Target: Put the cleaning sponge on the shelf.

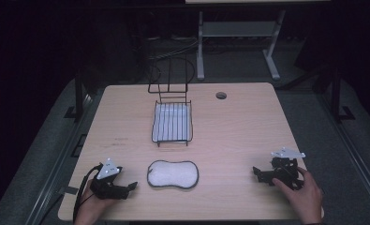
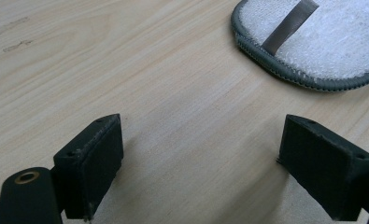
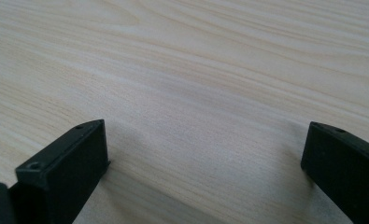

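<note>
L gripper (image 2: 201, 154) jaws apart, R gripper (image 3: 205, 158) jaws apart, pad (image 2: 322, 42) cut off at frame edge, wire rack (image 1: 172, 122) beyond.

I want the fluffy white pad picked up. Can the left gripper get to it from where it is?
Probably yes. The left gripper is open and rests on the table beside the white pad, with bare wood between them and nothing in the way.

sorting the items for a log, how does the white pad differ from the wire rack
The white pad is soft-looking, flat and peanut-shaped with a grey edge; the wire rack is black, rectangular and stands raised, with a tall back frame. The pad lies near the person's edge, between the grippers; the rack sits farther back. Both rest on the table, ungripped.
</note>
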Demonstrator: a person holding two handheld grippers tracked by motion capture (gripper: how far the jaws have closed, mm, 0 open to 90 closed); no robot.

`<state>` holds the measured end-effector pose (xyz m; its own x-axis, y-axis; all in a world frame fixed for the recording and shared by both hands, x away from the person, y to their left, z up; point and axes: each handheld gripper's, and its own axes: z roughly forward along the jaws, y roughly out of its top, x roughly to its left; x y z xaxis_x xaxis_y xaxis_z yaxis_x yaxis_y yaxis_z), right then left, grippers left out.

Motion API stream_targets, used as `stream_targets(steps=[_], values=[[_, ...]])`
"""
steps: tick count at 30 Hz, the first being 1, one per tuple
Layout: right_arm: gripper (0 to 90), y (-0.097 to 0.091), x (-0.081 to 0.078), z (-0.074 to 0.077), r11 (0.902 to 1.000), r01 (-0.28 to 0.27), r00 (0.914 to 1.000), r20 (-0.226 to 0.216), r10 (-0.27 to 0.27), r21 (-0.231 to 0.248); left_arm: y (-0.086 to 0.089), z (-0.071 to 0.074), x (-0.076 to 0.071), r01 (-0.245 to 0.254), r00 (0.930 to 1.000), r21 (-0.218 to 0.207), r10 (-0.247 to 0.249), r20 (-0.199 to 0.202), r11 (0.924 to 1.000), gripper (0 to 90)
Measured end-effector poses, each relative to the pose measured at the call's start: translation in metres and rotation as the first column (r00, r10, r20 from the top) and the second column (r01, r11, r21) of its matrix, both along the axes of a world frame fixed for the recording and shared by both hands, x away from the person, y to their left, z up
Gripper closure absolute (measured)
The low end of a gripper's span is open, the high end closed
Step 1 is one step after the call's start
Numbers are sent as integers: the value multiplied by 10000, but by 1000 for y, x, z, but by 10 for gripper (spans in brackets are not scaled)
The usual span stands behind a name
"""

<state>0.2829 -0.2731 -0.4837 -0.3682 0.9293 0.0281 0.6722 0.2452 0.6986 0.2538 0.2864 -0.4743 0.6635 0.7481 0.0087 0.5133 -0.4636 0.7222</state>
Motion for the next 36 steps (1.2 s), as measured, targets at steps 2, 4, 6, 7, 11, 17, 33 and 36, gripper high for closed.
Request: stream_targets(steps=[2, 4, 6, 7, 11, 17, 33, 36], values=[[2, 0, 0, 0, 10000, -1, 10000, 0, 1, -2, 0, 0, 0, 5, 10000, -6, -5, 12, 10000, 130], [2, 0, 0, 0, 10000, -14, 10000, 0, 14, -25, 0, 0, -1, 23, 10000, -3, -23, 23, 10000, 136], [2, 0, 0, 0, 10000, -15, 10000, -2, 15, -23, 0, 1, -1, 14, 10000, 14, -14, -16, 10000, 144], [2, 0, 0, 0, 10000, -15, 10000, -2, 15, -23, 0, 1, -1, 28, 10000, 30, -28, -43, 10000, 144], [2, 0, 0, 0, 10000, -13, 10000, 1, 13, -24, 1, 5, -2, 51, 9998, -101, -53, -195, 9999, 226], [2, 0, 0, 0, 10000, -10, 10000, 3, 10, -25, -4, 20, -6, 392, 9987, -493, -407, -296, 9980, 494], [2, 0, 1, 0, 10000, 47, 10000, -17, -47, -5, -45, 33, -13, 1910, 9756, -1624, -2055, -779, 9681, 898], [1, 1, 3, 0, 10000, 76, 10000, -14, -76, -4, -54, 32, -14, 2117, 9709, -1586, -2262, -793, 9644, 898]])
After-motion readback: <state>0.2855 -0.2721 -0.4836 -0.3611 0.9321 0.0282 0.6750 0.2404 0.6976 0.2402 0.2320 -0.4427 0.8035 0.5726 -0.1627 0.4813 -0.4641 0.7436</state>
